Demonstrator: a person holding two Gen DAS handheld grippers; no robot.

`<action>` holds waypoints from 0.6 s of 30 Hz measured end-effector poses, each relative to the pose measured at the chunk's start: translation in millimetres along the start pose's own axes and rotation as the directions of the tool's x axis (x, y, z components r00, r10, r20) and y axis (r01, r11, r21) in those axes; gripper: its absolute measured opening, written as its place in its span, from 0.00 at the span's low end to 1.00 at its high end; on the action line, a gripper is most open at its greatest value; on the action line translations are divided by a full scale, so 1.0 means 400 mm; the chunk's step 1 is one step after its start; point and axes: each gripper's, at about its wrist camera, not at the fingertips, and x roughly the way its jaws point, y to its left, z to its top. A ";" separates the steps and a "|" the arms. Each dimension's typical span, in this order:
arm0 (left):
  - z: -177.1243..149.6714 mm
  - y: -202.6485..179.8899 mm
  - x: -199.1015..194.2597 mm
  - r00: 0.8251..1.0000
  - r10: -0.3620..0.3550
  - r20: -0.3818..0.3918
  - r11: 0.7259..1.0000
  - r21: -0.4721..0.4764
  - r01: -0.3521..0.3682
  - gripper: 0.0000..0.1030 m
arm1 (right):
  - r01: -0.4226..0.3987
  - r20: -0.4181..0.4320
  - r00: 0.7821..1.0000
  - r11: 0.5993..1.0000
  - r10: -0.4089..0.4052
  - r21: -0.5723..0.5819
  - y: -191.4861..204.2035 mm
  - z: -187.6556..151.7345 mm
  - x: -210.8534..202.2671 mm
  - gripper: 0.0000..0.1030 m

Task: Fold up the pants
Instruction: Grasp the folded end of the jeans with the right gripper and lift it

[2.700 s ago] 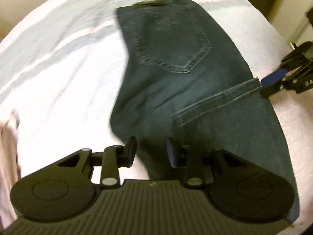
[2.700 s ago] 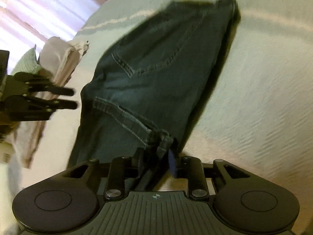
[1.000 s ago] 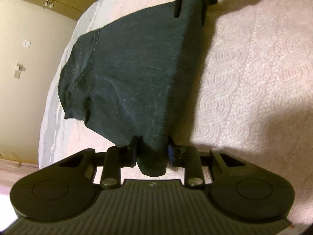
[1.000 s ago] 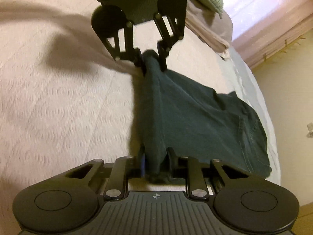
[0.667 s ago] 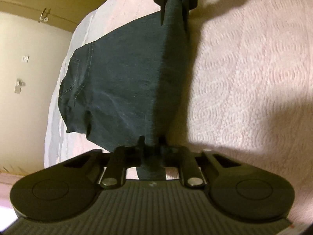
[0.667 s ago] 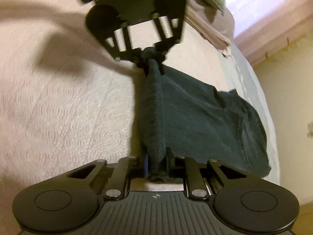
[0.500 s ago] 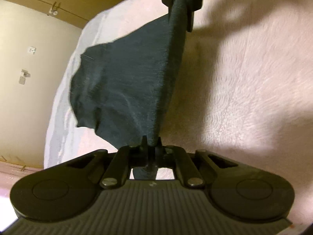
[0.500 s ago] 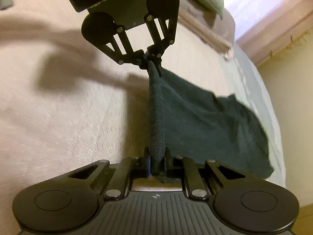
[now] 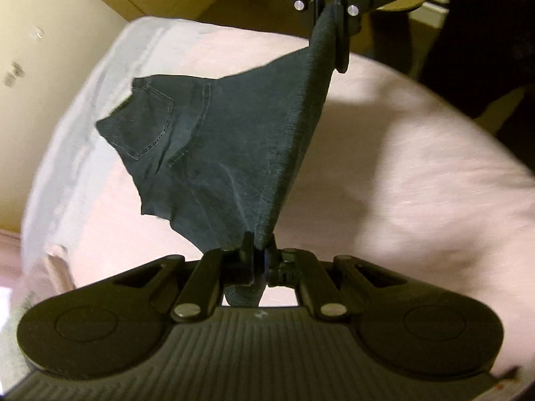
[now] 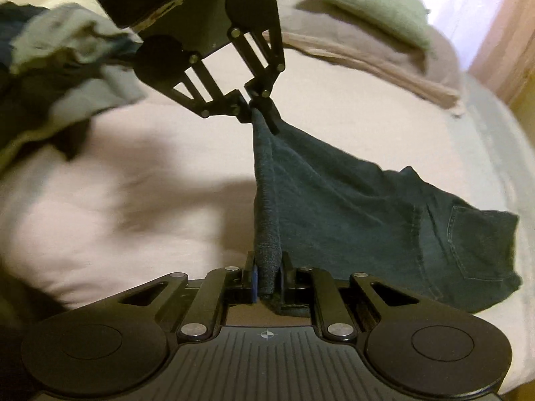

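Left wrist cam: left gripper [image 9: 259, 255] is clenched on 1 end of a folded edge of the dark jeans [image 9: 230, 153], w/ a bit of denim poking out behind the fingers. Folded edge runs taut up to the right gripper [image 9: 329, 10] at the top of frame, also clamped on the fabric. Rest of the jeans hangs off that edge to the left side of frame, lifted above the pale pink bedspread [image 9: 418, 153]; back pocket [image 9: 147, 123] w/ light stitching faces the cam near the far drooping end. Can't tell whether the lowest corner touches the bed. Beige wall and wood trim behind, dark shape at upper right too blurred to ID. Right wrist cam: right gripper [image 10: 269, 279] pinches the rolled edge of the jeans [image 10: 351, 214] btwn both fingers, blue pad visible on the left-hand finger. Left gripper [image 10: 259, 107] across from it grips the other end, fabric stretched straight btwn the 2. Jeans body fans out to the right of frame, pocket [image 10: 478, 244] at the far low end. Green pillow [image 10: 371, 6] sits on a stack of tan folded bedding [image 10: 374, 60] at the head of the bed; a heap of grey-green and dark clothes [image 10: 60, 67] lies at upper left.
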 end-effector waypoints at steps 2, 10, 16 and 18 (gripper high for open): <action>0.025 0.049 -0.019 0.999 -0.034 -0.014 0.999 -0.008 0.034 0.02 | -0.035 0.009 0.999 0.999 0.035 0.017 -0.024 0.009 -0.025 0.08; 0.206 0.449 -0.026 0.984 -0.173 -0.041 0.983 -0.071 0.169 0.03 | -0.127 0.103 0.989 0.975 0.110 0.180 -0.372 0.074 -0.186 0.08; 0.369 0.792 0.114 0.962 -0.267 -0.060 0.958 -0.125 0.258 0.03 | -0.207 0.192 0.970 0.922 0.150 0.327 -0.761 0.037 -0.237 0.08; 0.416 0.898 0.208 0.954 -0.295 -0.058 0.945 -0.167 0.282 0.03 | -0.239 0.226 0.961 0.889 0.159 0.390 -0.901 0.006 -0.221 0.08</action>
